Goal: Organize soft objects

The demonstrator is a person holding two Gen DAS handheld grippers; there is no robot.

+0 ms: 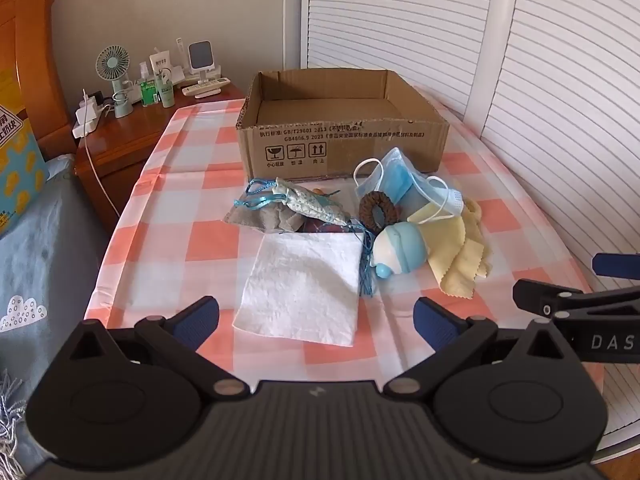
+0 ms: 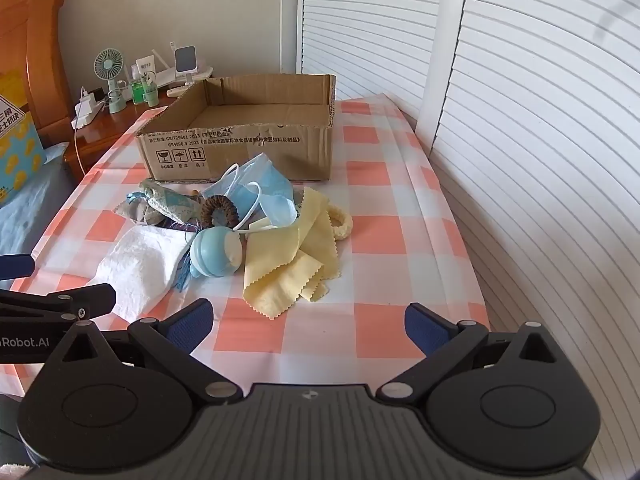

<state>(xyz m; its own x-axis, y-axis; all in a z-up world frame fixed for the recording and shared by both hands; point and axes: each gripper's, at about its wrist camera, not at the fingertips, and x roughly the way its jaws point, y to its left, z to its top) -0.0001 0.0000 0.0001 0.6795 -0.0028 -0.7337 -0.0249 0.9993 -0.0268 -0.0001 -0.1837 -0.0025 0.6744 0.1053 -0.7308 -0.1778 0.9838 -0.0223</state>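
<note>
A heap of soft things lies on the checked tablecloth (image 1: 168, 216) in front of an empty cardboard box (image 1: 340, 120) (image 2: 240, 136). In it are a white cloth (image 1: 300, 288) (image 2: 136, 264), a yellow cloth (image 1: 456, 248) (image 2: 288, 268), blue face masks (image 1: 396, 180) (image 2: 264, 188), a brown hair ring (image 1: 378, 210) (image 2: 218, 210), a blue and white plush ball (image 1: 400, 250) (image 2: 216, 254), a patterned pouch with blue ribbon (image 1: 308, 204) and grey fabric (image 1: 264, 216). My left gripper (image 1: 316, 324) stands open just short of the white cloth. My right gripper (image 2: 308, 326) is open near the yellow cloth, holding nothing.
A wooden nightstand (image 1: 132, 128) at the back left carries a small fan (image 1: 114, 76), bottles and chargers. A bed with a blue cover (image 1: 40, 240) runs along the left. White louvred doors (image 1: 540, 100) close off the right side, near the table's edge.
</note>
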